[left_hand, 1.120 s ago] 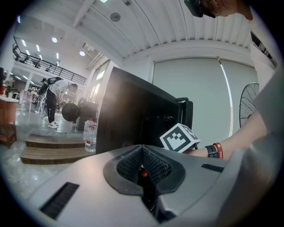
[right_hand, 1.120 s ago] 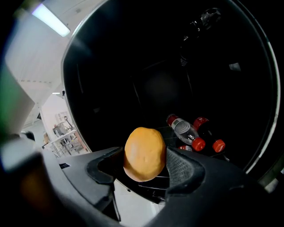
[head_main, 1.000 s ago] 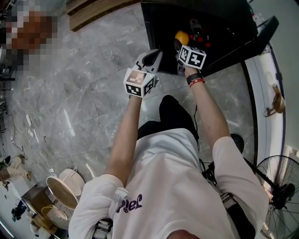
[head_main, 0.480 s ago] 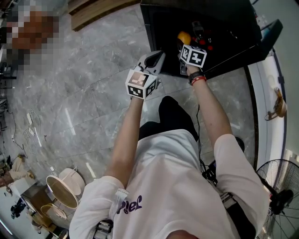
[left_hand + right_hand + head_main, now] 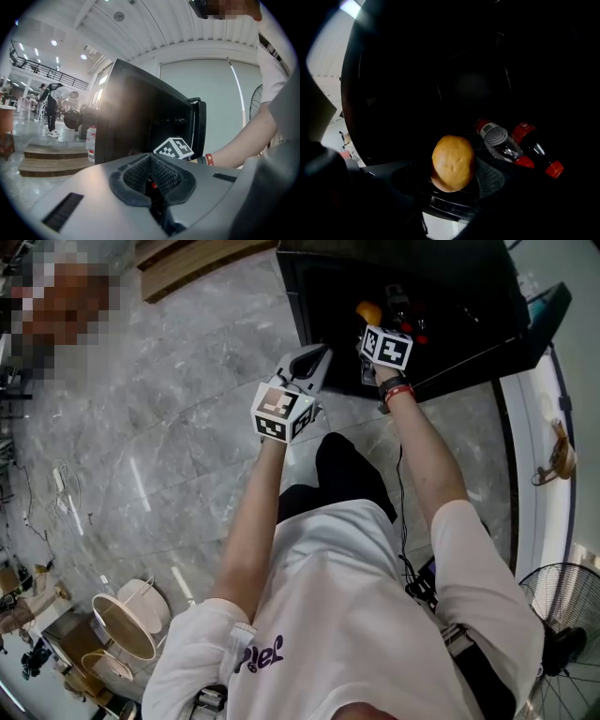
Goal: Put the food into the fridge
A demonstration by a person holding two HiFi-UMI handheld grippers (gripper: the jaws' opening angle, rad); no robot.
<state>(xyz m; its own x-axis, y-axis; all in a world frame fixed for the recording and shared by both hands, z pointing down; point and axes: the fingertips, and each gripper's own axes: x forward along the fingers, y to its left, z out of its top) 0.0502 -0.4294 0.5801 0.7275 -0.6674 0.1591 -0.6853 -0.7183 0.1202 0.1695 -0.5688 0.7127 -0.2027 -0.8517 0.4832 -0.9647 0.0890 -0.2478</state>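
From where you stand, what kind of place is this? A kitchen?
Probably not a home kitchen: more likely a big open hall or workshop. The grey stone floor spreads wide, a balcony railing runs under a high ceiling, and the black fridge stands on the floor.

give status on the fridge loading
Right gripper shut on round yellow-orange food, inside black fridge. Left gripper shut, empty. Red-capped plastic bottles lying ahead.

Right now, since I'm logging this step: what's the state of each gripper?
Left gripper: closed, nothing between its jaws.
Right gripper: closed on the round orange-yellow food.
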